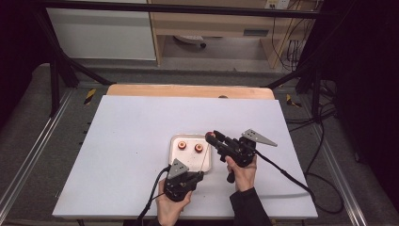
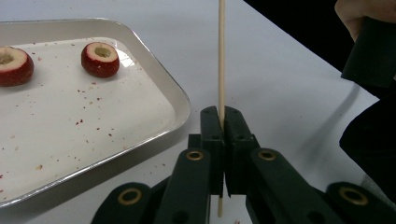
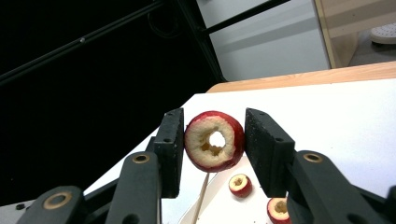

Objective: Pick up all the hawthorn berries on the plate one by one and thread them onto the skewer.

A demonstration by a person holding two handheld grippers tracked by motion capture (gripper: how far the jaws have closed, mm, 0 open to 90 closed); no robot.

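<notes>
White desk (image 1: 122,155) carries a tray (image 1: 175,141). Left tool (image 2: 222,122) pinches a skewer (image 2: 221,56), its top cut off; right tool (image 3: 212,144) clamps a cored fruit (image 3: 214,141).

In the left gripper view my left tool (image 2: 222,122) covers a stretch of the wooden skewer (image 2: 222,56), whose top runs off the upper edge. The tray (image 2: 180,100) is cut by the left and bottom edges, and so is the fruit piece (image 2: 14,65) at the left. In the right gripper view the cored fruit (image 3: 215,140) in my right tool (image 3: 214,149) hides the skewer's tip; whether it enters the hole cannot be told. In the high view my forearms leave the worktop's near edge.
</notes>
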